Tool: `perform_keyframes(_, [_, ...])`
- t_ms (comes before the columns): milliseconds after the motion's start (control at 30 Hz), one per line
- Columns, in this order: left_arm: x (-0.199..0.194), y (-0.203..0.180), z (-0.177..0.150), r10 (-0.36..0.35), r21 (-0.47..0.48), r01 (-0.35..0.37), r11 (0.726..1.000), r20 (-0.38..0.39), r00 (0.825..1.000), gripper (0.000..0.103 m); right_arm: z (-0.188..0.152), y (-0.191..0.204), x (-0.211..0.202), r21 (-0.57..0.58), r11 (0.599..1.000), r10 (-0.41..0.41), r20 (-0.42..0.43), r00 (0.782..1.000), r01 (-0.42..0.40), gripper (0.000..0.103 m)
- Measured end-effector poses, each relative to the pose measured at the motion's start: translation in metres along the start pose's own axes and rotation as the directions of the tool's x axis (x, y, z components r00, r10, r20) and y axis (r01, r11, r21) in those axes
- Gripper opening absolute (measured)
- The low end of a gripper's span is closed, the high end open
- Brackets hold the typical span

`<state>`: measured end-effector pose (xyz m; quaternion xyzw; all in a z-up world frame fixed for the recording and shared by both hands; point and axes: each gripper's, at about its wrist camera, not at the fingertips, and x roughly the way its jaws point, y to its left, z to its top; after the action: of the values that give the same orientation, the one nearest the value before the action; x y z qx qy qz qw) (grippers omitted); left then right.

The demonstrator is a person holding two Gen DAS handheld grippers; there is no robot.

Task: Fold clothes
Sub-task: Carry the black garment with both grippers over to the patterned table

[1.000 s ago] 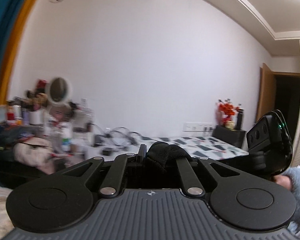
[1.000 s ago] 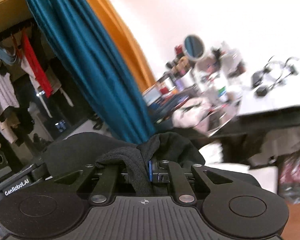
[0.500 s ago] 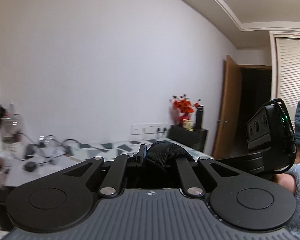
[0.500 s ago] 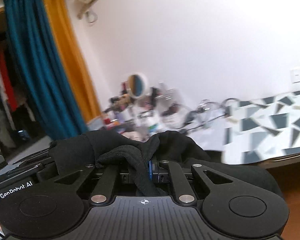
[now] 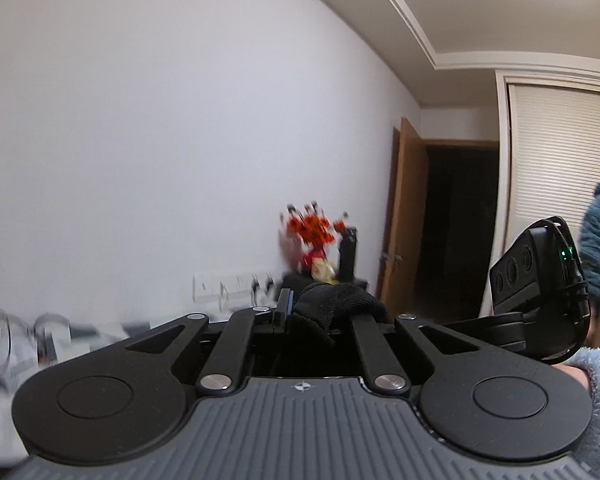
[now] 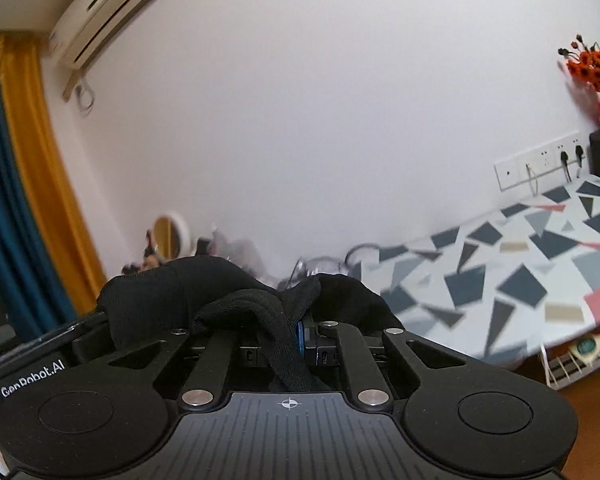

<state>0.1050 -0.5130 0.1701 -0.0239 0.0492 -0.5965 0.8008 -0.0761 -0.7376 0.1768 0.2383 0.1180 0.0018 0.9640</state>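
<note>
Both tools clamp black garment [image 6: 236, 300] up at lower centre: left tool [image 5: 300, 320] pinching a small bunch, right tool [image 6: 296, 332] gripping folds. Thin bite left; a tug could slip it free.

**Black grippers, grey ribbed housings, fluffy blue sleeve**

The left gripper [image 5: 290, 312] has matte black linkage arms with silver pivot screws, two round black discs and a ribbed grey housing bearing a small crosshair mark. The right gripper [image 6: 300, 330] looks alike, with a blue strip at its fingers. A fluffy pale-blue sleeve [image 5: 596, 392] covers the wrist, with a little skin showing.
</note>
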Motion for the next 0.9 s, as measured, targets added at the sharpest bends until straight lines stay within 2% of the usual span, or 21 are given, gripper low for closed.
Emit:
perform_keyframes(133, [0.055, 0.036, 0.043, 0.014, 0.071, -0.02, 0.997, 0.085, 0.996, 0.008, 0.063, -0.008, 0.056, -0.022, 1.0, 0.005, 0.052, 0.999, -0.004, 0.009])
perform_keyframes(233, [0.089, 0.065, 0.085, 0.035, 0.074, -0.049, 0.996, 0.178, 0.983, 0.008, 0.124, -0.019, 0.091, -0.063, 0.998, 0.004, 0.136, 0.991, 0.004, 0.009])
perform_keyframes(300, [0.106, 0.086, 0.109, 0.106, 0.055, -0.123, 0.991, 0.245, 0.964, 0.009, 0.161, -0.028, 0.11, -0.096, 0.995, -0.015, 0.205, 0.979, 0.036, 0.009])
perform_keyframes(367, [0.123, 0.106, 0.121, 0.189, 0.032, -0.205, 0.978, 0.27, 0.944, 0.009, 0.194, -0.045, 0.125, -0.102, 0.991, -0.059, 0.275, 0.96, 0.09, 0.009])
perform_keyframes(433, [0.143, 0.127, 0.121, 0.279, 0.0, -0.288, 0.958, 0.24, 0.93, 0.009, 0.218, -0.071, 0.14, -0.069, 0.986, -0.124, 0.328, 0.937, 0.155, 0.009])
perform_keyframes(533, [0.184, 0.156, 0.091, 0.377, -0.031, -0.375, 0.926, 0.092, 0.922, 0.009, 0.226, -0.121, 0.164, -0.031, 0.967, -0.23, 0.334, 0.914, 0.254, 0.009])
perform_keyframes(600, [0.22, 0.168, 0.055, 0.407, -0.02, -0.409, 0.912, -0.064, 0.911, 0.009, 0.217, -0.163, 0.188, -0.012, 0.953, -0.289, 0.272, 0.918, 0.303, 0.009])
perform_keyframes(633, [0.24, 0.174, 0.033, 0.419, -0.017, -0.426, 0.904, -0.152, 0.895, 0.009, 0.207, -0.186, 0.206, -0.013, 0.945, -0.316, 0.206, 0.926, 0.325, 0.009])
perform_keyframes(667, [0.263, 0.181, 0.002, 0.424, -0.03, -0.447, 0.894, -0.264, 0.866, 0.01, 0.197, -0.209, 0.224, -0.016, 0.938, -0.342, 0.14, 0.929, 0.347, 0.009])
perform_keyframes(700, [0.28, 0.185, -0.025, 0.419, -0.047, -0.459, 0.887, -0.334, 0.844, 0.01, 0.186, -0.232, 0.243, -0.025, 0.93, -0.364, 0.066, 0.929, 0.366, 0.009])
perform_keyframes(733, [0.291, 0.186, -0.047, 0.42, -0.053, -0.471, 0.88, -0.373, 0.827, 0.01, 0.171, -0.256, 0.266, -0.046, 0.925, -0.379, -0.024, 0.925, 0.378, 0.009])
perform_keyframes(767, [0.303, 0.179, -0.072, 0.438, -0.033, -0.493, 0.87, -0.408, 0.801, 0.01, 0.155, -0.279, 0.288, -0.069, 0.921, -0.39, -0.113, 0.914, 0.384, 0.009])
perform_keyframes(800, [0.314, 0.172, -0.085, 0.45, -0.014, -0.504, 0.864, -0.428, 0.784, 0.01, 0.134, -0.298, 0.306, -0.092, 0.922, -0.387, -0.197, 0.901, 0.375, 0.009])
perform_keyframes(867, [0.334, 0.157, -0.111, 0.473, 0.024, -0.524, 0.852, -0.466, 0.748, 0.011, 0.095, -0.331, 0.334, -0.101, 0.94, -0.34, -0.332, 0.88, 0.325, 0.009])
perform_keyframes(900, [0.342, 0.151, -0.117, 0.476, 0.009, -0.543, 0.84, -0.491, 0.729, 0.011, 0.079, -0.344, 0.342, -0.079, 0.955, -0.293, -0.381, 0.877, 0.285, 0.009])
